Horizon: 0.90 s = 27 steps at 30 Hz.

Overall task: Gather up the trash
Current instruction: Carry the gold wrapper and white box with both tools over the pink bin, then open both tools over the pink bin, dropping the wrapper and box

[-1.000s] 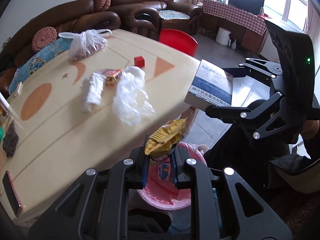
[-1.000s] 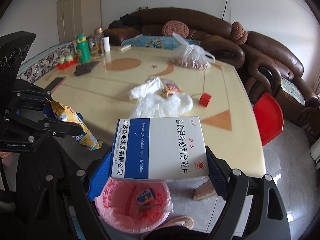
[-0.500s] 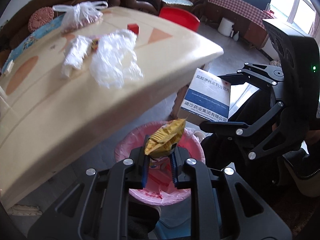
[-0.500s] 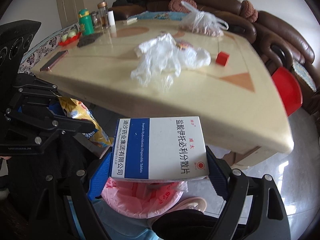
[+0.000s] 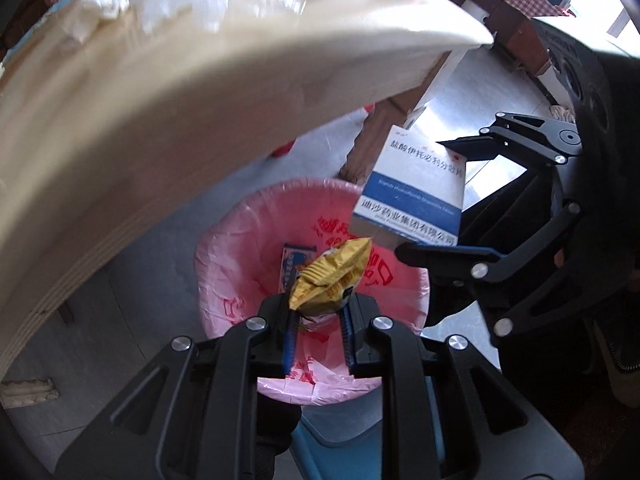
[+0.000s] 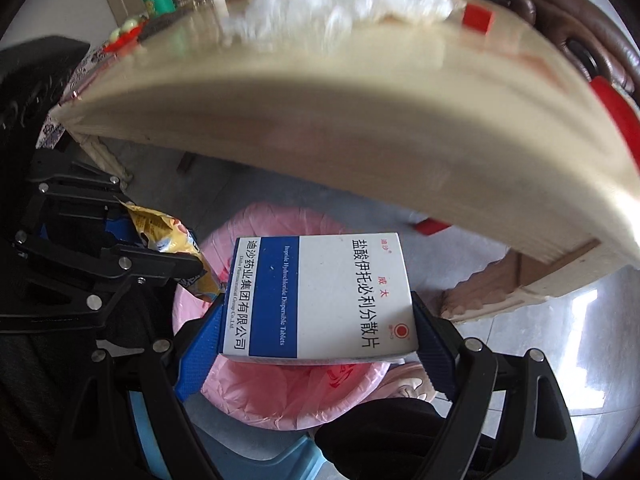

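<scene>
Left wrist view: the left claw (image 5: 318, 332) pinches a yellow wrapper (image 5: 330, 278) directly over the pink-lined bin (image 5: 224, 264), where a small blue pack (image 5: 294, 266) lies inside. At 2 o'clock the right claw (image 5: 416, 236) grips a white-and-blue box (image 5: 416, 188) above the bin's rim. The tabletop (image 5: 168, 92) arches overhead. Right wrist view: the right claw (image 6: 318, 320) clamps the box (image 6: 320, 296) flat over the bin (image 6: 280, 392); at 9 o'clock the left claw (image 6: 160, 248) holds the wrapper (image 6: 168, 236). Blurred white plastic (image 6: 320, 4) and a red block (image 6: 478, 18) sit on the tabletop (image 6: 360, 120).
</scene>
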Each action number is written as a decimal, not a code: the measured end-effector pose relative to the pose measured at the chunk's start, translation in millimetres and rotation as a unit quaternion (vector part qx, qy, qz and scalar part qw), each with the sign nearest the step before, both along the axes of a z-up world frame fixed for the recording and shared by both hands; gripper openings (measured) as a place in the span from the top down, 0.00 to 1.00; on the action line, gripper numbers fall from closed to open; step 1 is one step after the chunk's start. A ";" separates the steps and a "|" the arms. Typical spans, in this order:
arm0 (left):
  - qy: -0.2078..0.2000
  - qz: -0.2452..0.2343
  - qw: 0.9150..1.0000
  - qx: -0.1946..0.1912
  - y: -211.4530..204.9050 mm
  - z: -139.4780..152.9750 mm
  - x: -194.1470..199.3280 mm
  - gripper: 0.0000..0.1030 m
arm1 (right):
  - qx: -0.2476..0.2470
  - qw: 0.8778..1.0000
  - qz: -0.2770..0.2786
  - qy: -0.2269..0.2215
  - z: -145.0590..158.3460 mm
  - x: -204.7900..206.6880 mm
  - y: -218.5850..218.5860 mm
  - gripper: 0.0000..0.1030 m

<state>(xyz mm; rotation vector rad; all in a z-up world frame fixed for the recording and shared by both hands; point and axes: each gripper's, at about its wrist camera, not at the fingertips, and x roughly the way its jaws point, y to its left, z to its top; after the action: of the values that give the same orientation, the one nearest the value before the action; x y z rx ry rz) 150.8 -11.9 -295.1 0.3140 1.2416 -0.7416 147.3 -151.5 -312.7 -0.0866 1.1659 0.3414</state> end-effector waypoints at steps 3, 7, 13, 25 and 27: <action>0.025 0.006 1.000 0.012 -1.7 -18.9 6.3 0.82 | 0.001 1.000 0.008 0.021 -19.4 4.7 2.4 0.20; 0.056 0.009 0.998 0.028 -2.1 -45.4 14.6 0.82 | -0.002 0.998 0.024 0.051 -46.9 7.8 7.3 0.20; 0.076 0.006 0.995 0.061 -6.6 -73.7 23.2 0.82 | 0.005 0.995 0.033 0.091 -76.9 10.1 11.3 0.19; 0.088 0.009 0.994 0.065 -6.0 -81.3 24.2 0.52 | 0.006 0.993 0.042 0.113 -99.5 12.7 17.3 0.19; 0.090 0.010 0.994 0.060 -4.8 -79.8 24.9 0.49 | 0.001 0.993 0.045 0.110 -99.3 12.5 17.6 0.18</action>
<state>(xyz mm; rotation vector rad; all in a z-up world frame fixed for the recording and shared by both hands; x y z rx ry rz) 175.7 -16.7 -374.9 0.3375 1.4618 -0.6916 159.8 -133.9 -412.0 -0.1011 1.3830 0.4397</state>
